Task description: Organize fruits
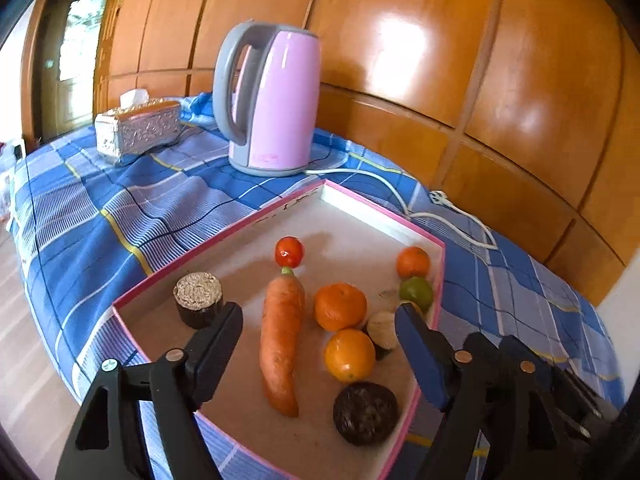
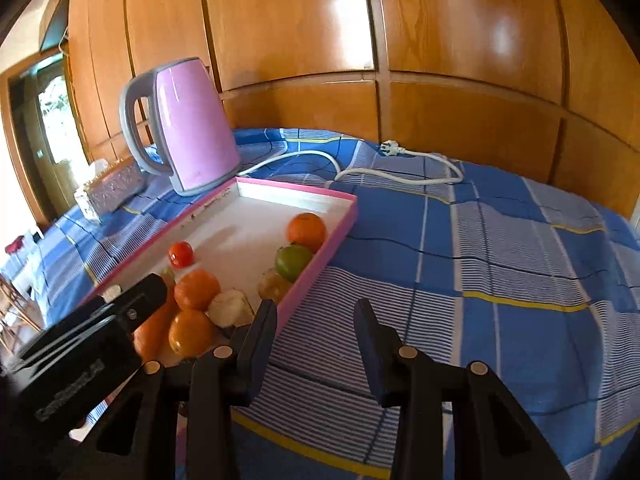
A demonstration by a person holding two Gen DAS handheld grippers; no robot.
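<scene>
A pink-rimmed tray (image 1: 280, 204) lies on the blue plaid cloth. It holds a carrot (image 1: 280, 340), a small tomato (image 1: 289, 252), three oranges (image 1: 340, 307) (image 1: 350, 355) (image 1: 413, 262), a green lime (image 1: 417, 293), two dark round pieces (image 1: 199, 300) (image 1: 366, 414) and a pale lump (image 1: 382, 330). My left gripper (image 1: 318, 316) is open and empty, held low over the near half of the tray. My right gripper (image 2: 316, 320) is open and empty over the cloth just right of the tray (image 2: 320, 264). The left gripper's body (image 2: 80, 356) shows at the left of the right wrist view.
A pink electric kettle (image 1: 276, 100) stands behind the tray, its white cord and plug (image 1: 440, 196) trailing right. A silver tissue box (image 1: 138, 128) sits at the back left. Wood panelling lines the wall behind. The cloth's edge drops off at left.
</scene>
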